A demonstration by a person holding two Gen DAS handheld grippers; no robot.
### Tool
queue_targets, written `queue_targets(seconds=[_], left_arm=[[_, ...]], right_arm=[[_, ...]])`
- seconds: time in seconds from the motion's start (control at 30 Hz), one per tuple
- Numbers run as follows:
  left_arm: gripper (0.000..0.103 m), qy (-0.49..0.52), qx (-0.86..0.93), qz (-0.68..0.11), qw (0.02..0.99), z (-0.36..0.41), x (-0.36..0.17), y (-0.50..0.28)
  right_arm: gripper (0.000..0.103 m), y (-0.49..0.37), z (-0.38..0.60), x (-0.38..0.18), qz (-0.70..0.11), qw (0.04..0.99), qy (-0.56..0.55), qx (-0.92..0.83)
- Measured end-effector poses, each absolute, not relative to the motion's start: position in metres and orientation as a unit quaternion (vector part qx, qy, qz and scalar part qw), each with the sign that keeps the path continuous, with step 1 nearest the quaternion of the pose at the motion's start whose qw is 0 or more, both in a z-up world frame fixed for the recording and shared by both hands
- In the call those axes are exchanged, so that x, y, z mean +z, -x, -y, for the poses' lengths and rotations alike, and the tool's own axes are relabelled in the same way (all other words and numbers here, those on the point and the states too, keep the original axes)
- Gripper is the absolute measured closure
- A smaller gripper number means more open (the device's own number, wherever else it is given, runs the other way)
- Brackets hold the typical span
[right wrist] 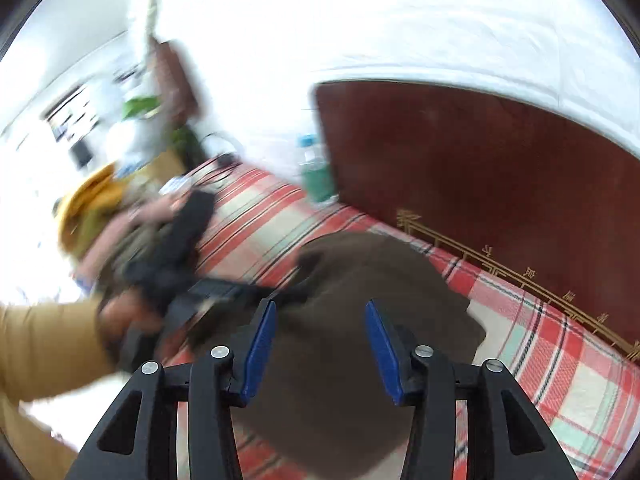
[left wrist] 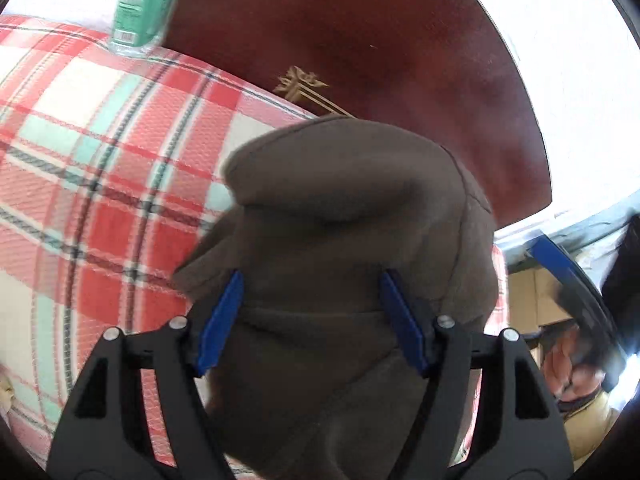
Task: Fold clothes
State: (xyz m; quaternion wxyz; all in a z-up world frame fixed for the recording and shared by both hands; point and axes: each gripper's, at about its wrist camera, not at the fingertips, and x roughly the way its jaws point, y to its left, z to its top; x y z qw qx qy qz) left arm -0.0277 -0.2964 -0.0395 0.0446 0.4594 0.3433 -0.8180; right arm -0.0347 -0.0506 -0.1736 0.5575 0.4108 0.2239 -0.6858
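A brown fleece garment (left wrist: 344,216) lies bunched in a mound on the red, white and mint plaid bedcover (left wrist: 100,168). My left gripper (left wrist: 312,278) is open, its blue pads wide apart with the cloth lying between and under them. In the right wrist view the same brown garment (right wrist: 380,292) spreads under my right gripper (right wrist: 321,305), which is also open just above it. The left gripper's black body (right wrist: 180,248) shows blurred at the garment's left edge, held by a hand with a tan sleeve (right wrist: 40,344).
A dark red wooden headboard (left wrist: 400,60) with gold trim stands right behind the garment. A green bottle (left wrist: 140,8) stands at the bed's far corner beside it. Yellow and olive clothes (right wrist: 92,208) are piled to the left. The plaid bedcover (right wrist: 560,380) runs on to the right.
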Motion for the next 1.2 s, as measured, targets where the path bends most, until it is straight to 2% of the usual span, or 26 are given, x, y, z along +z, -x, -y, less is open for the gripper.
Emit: queue_targets(seconds=[0.13, 0.27, 0.37, 0.43, 0.53, 0.63, 0.67, 0.87, 0.97, 1.03, 1.07, 1.1, 1.2], left_arm=[[0.029, -0.426, -0.825, -0.363, 0.078, 0.305, -0.019, -0.003], [0.027, -0.395, -0.847, -0.350, 0.061, 0.286, 0.009, -0.029], [0.018, -0.398, -0.840, -0.364, 0.058, 0.282, -0.008, -0.032], [0.018, -0.400, -0.835, -0.374, 0.055, 0.280, -0.019, -0.034], [0.011, -0.404, -0.827, -0.388, 0.052, 0.276, -0.037, -0.037], [0.010, -0.407, -0.819, -0.402, 0.048, 0.272, -0.054, -0.040], [0.005, -0.408, -0.816, -0.406, 0.047, 0.270, -0.060, -0.041], [0.002, -0.409, -0.800, -0.435, 0.061, 0.267, -0.071, -0.047], [0.003, -0.393, -0.786, -0.474, 0.059, 0.271, -0.064, -0.064], [0.003, -0.380, -0.780, -0.494, 0.065, 0.270, -0.057, -0.081], [0.003, -0.377, -0.775, -0.502, 0.070, 0.269, -0.056, -0.088], [0.003, -0.374, -0.771, -0.511, 0.074, 0.269, -0.054, -0.096], [0.003, -0.368, -0.755, -0.538, 0.065, 0.258, -0.052, -0.109]], right_arm=[[0.056, 0.078, 0.079, -0.198, -0.193, 0.505, -0.468, -0.699], [0.055, 0.081, 0.087, -0.207, -0.186, 0.497, -0.464, -0.709], [0.055, 0.079, 0.091, -0.205, -0.192, 0.496, -0.465, -0.707], [0.055, 0.078, 0.092, -0.200, -0.187, 0.498, -0.471, -0.704], [0.055, 0.079, 0.082, -0.182, -0.156, 0.515, -0.472, -0.698], [0.055, 0.075, 0.054, -0.158, -0.107, 0.551, -0.463, -0.686], [0.055, 0.072, 0.046, -0.154, -0.096, 0.566, -0.461, -0.677], [0.054, 0.064, 0.045, -0.204, -0.114, 0.556, -0.506, -0.649], [0.040, 0.067, 0.040, -0.192, -0.094, 0.563, -0.512, -0.642], [0.040, 0.072, 0.029, -0.184, -0.069, 0.571, -0.518, -0.633], [0.035, 0.079, 0.020, -0.181, -0.048, 0.571, -0.525, -0.630], [0.019, 0.085, 0.011, -0.179, -0.026, 0.570, -0.531, -0.626], [0.014, 0.110, -0.027, -0.183, 0.069, 0.556, -0.558, -0.612]])
